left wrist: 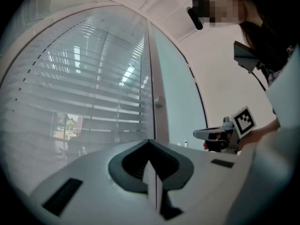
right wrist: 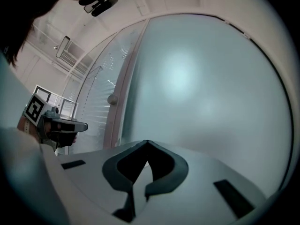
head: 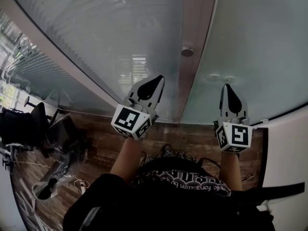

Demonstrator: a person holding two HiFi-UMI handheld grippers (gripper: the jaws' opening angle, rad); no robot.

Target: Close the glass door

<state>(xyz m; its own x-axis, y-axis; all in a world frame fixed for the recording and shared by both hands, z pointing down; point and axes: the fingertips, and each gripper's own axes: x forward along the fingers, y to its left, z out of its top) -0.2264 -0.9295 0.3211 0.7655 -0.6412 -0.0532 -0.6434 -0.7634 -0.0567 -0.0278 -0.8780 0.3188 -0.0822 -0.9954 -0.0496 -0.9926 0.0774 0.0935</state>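
My left gripper has its two dark grey jaws pressed together to a point, with nothing between them. Its pale shell is smooth and matte. My right gripper is pressed together the same way and is empty.

The glass door stands straight ahead of the right gripper, a flat frosted pane, milky blue-grey with a soft glare on it. The right tip is near the pane, but I cannot tell whether it touches. Left of the door runs a pale upright frame carrying a small round knob. Beyond the frame, ahead of my left gripper, a second glass panel shows horizontal blinds as fine stripes.

Below me the floor is brown wood planks. A dark office chair stands at the far left, and a plain white wall closes the right side.
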